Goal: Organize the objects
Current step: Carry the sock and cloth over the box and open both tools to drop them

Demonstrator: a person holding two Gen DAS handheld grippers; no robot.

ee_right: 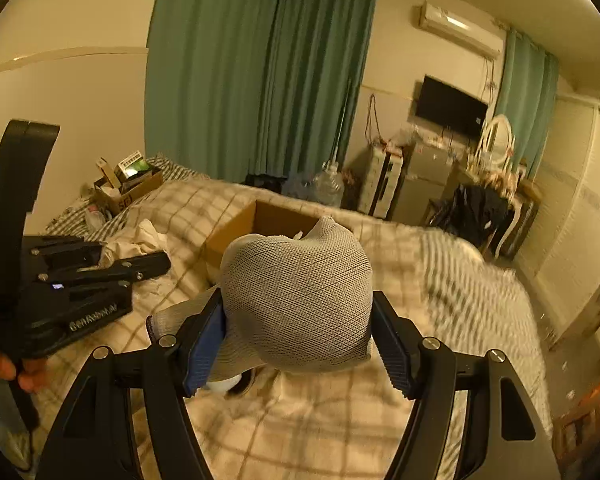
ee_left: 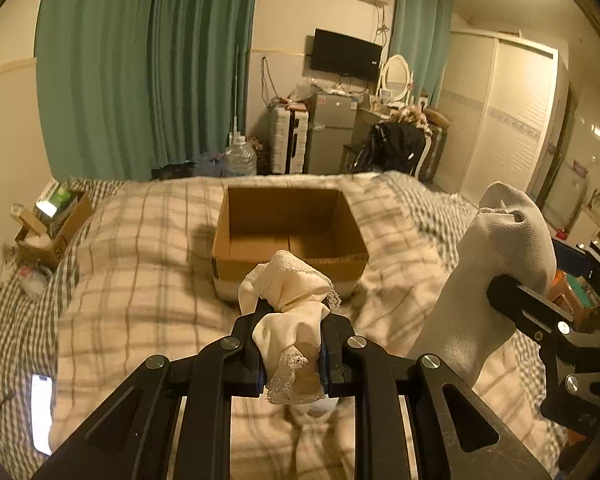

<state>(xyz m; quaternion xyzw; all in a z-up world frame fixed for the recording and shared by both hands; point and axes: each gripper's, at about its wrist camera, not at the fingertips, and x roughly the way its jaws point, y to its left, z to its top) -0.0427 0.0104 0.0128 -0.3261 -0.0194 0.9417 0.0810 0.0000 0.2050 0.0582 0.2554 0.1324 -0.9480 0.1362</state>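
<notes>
My left gripper is shut on a cream lace-trimmed cloth, held above the plaid bed just short of an open cardboard box. My right gripper is shut on a grey mesh sock, which bulges up between the jaws and hides part of the box. In the left wrist view the sock and right gripper are at the right. In the right wrist view the left gripper is at the left, with the cream cloth beside it.
The plaid bedspread fills the foreground. A lit phone lies at its left. A small carton of items sits at the bed's far left corner. Beyond the bed stand a water jug, suitcase, fridge and cluttered chair.
</notes>
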